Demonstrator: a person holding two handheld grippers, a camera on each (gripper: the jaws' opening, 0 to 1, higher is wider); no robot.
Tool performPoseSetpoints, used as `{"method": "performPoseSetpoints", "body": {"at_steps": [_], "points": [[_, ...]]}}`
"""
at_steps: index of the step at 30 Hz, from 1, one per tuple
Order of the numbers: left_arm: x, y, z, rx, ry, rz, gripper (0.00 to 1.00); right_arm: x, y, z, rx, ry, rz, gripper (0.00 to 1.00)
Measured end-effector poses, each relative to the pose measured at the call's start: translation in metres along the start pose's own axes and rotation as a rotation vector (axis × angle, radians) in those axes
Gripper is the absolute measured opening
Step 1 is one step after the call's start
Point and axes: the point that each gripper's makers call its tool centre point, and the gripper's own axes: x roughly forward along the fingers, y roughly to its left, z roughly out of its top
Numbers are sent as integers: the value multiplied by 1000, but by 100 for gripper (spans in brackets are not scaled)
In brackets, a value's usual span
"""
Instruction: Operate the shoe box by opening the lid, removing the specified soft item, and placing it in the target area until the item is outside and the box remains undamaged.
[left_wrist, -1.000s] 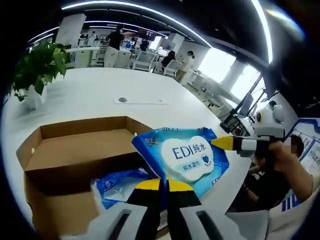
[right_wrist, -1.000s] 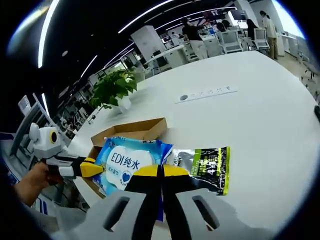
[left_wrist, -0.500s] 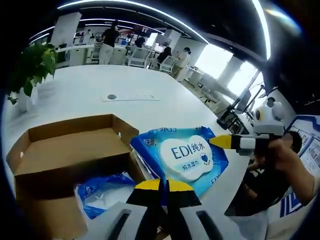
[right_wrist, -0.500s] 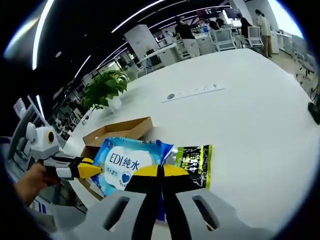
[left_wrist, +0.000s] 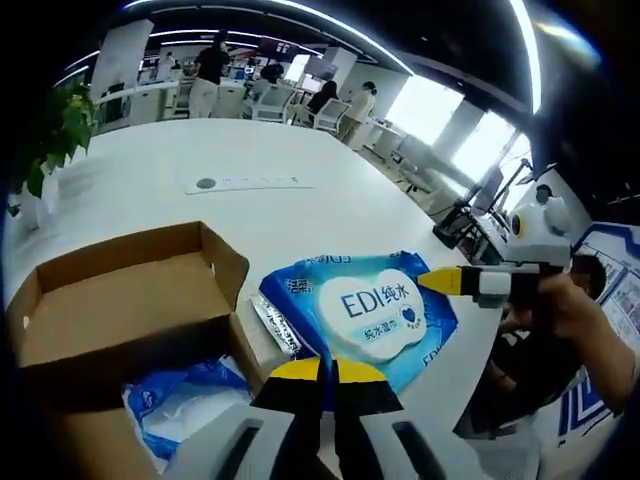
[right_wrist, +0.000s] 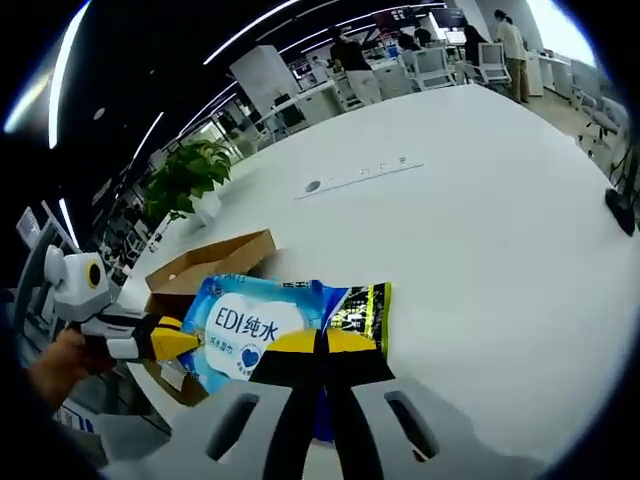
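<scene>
A blue wet-wipes pack (left_wrist: 372, 308) with a white label hangs between both grippers, just beside the open cardboard shoe box (left_wrist: 120, 305). My left gripper (left_wrist: 327, 366) is shut on the pack's near edge. My right gripper (left_wrist: 441, 282) comes in from the right, shut on the opposite edge. In the right gripper view the same pack (right_wrist: 248, 322) is pinched by my right gripper (right_wrist: 322, 341), and by my left gripper (right_wrist: 181, 343) from the left. The box (right_wrist: 208, 262) lies behind it. A blue-and-white soft pack (left_wrist: 178, 402) lies inside the box.
A green-and-black packet (right_wrist: 364, 304) lies on the white table (right_wrist: 470, 230), partly under the wipes pack. A power strip (right_wrist: 358, 174) and a potted plant (right_wrist: 183, 176) stand further back. A person's hand (left_wrist: 575, 312) holds the right gripper. Office desks and people fill the background.
Both grippers have carried the wipes pack a little further from the box. It now covers more of the green-and-black packet. Both grips are unchanged.
</scene>
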Motion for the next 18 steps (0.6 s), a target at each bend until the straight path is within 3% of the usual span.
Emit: {"method": "performPoseSetpoints", "body": {"at_steps": [18], "points": [[31,11,1,88,113,75,1,36,-26,-6,-37,66,-30,0]]}}
